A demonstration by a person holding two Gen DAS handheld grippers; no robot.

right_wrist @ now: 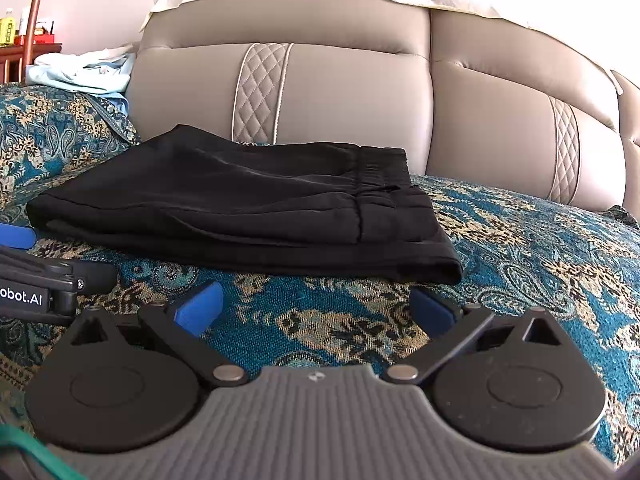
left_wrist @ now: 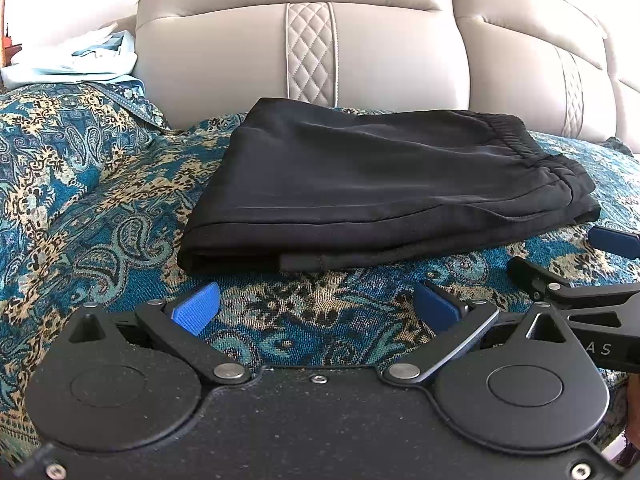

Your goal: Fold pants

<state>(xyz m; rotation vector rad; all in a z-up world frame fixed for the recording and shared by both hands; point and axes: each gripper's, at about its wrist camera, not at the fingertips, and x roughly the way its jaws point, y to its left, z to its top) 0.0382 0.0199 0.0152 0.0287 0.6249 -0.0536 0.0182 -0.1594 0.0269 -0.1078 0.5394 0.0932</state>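
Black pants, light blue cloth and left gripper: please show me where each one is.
black pants [left_wrist: 360, 184], left wrist view, middle of the folded top layer.
light blue cloth [right_wrist: 86, 70], right wrist view, middle of the crumpled pile.
left gripper [left_wrist: 316, 306], left wrist view, midway between fingertips.

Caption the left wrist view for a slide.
Open left gripper hovers before folded black pants on teal paisley sofa cover; open right gripper alongside.

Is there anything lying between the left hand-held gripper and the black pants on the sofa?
Nothing visible does. The left hand-held gripper is open and faces the folded pants across a bare strip of the patterned sofa cover. The right hand-held gripper is off to the side, not in between.
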